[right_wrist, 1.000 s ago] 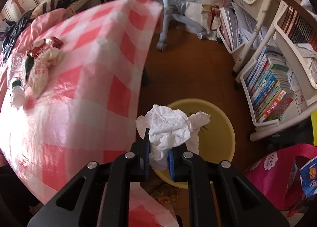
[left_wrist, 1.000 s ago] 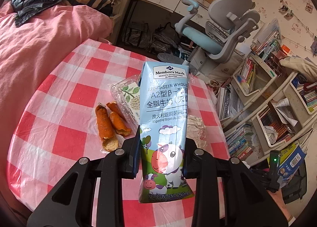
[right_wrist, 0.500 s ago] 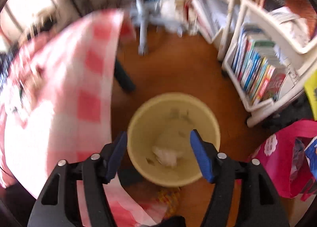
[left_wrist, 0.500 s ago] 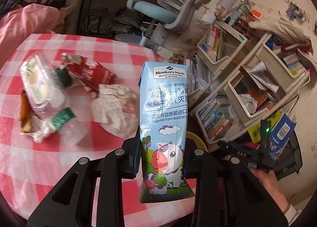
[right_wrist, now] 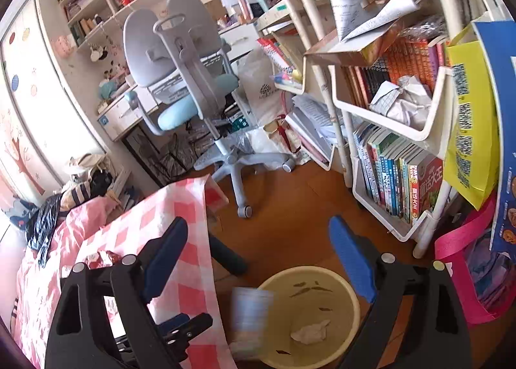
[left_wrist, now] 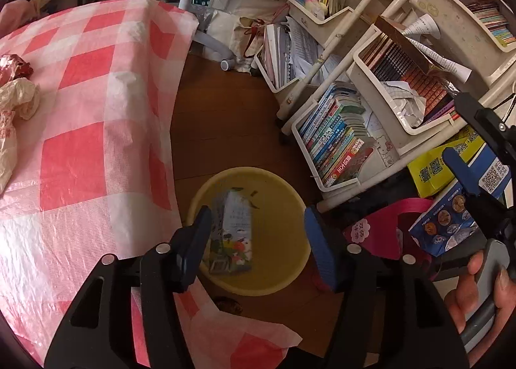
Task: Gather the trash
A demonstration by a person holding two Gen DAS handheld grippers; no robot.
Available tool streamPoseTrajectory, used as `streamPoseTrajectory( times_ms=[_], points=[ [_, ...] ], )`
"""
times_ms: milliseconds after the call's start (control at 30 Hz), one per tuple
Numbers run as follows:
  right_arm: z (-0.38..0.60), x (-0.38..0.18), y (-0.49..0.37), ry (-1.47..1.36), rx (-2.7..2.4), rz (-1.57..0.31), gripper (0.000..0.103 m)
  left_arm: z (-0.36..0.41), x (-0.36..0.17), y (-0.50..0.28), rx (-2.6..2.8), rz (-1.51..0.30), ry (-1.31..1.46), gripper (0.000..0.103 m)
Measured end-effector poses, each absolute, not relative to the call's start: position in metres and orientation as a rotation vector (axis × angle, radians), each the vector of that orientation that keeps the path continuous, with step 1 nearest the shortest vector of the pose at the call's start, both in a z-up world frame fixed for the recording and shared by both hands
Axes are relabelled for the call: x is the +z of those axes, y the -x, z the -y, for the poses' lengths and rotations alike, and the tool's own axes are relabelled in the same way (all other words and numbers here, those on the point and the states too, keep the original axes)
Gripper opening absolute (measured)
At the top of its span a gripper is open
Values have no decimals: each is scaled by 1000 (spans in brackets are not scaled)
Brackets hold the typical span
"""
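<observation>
Blue-padded jaws of your left gripper (left_wrist: 256,241) have just been opening and stand apart at the bottom of the left wrist view, with nothing pressed between them. The milk carton (left_wrist: 230,233) they carried a second ago now shows inside the yellow bin (left_wrist: 290,259) at lower centre, tilted against its left wall; in the right wrist view it is a blur at the bin's near rim, so it may be mid-fall. I judge that piece delivered.

Your right gripper (right_wrist: 258,259) has also just been opening; its jaws gape empty, and the crumpled tissue (right_wrist: 309,332) it pinched earlier lies on the bin floor.

Further off, at the left edge of the left wrist view, a beige wrapper (left_wrist: 16,101) and a red foil wrapper (left_wrist: 14,66) lie on the checked tablecloth (left_wrist: 96,111), so more trash likely awaits.
</observation>
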State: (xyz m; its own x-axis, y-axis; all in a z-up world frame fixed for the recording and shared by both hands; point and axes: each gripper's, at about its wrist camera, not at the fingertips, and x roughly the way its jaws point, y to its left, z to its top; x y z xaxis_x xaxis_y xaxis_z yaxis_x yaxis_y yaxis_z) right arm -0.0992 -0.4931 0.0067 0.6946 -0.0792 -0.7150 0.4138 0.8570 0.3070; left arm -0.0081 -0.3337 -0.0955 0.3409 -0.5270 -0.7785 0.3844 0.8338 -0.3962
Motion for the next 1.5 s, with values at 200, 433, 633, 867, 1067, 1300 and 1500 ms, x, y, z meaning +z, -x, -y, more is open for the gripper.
streamPoseTrajectory(
  times_ms=[200, 433, 633, 867, 1067, 1300, 1500],
  points=[
    [474, 11, 91, -450, -226, -769, 86, 281, -51, 13, -536, -960, 128, 74],
    [425, 9, 67, -349, -124, -812, 86, 172, 9, 18, -339, -792, 60, 90],
    [384, -3, 50, -241, -78, -878, 86, 50, 1, 9, -90, -759, 166, 93],
    [343, -14, 30, -202, -51, -911, 87, -33, -9, -8, 32, -800, 329, 93],
    [300, -26, 17, -110, 46, -946, 87, -57, -21, -8, 35, -833, 382, 93],
    [284, -34, 14, -57, 89, -966, 87, -55, -21, -7, 24, -840, 387, 93],
    [291, -33, 14, -86, 64, -964, 87, -48, -22, -6, 19, -850, 375, 93]
  ],
)
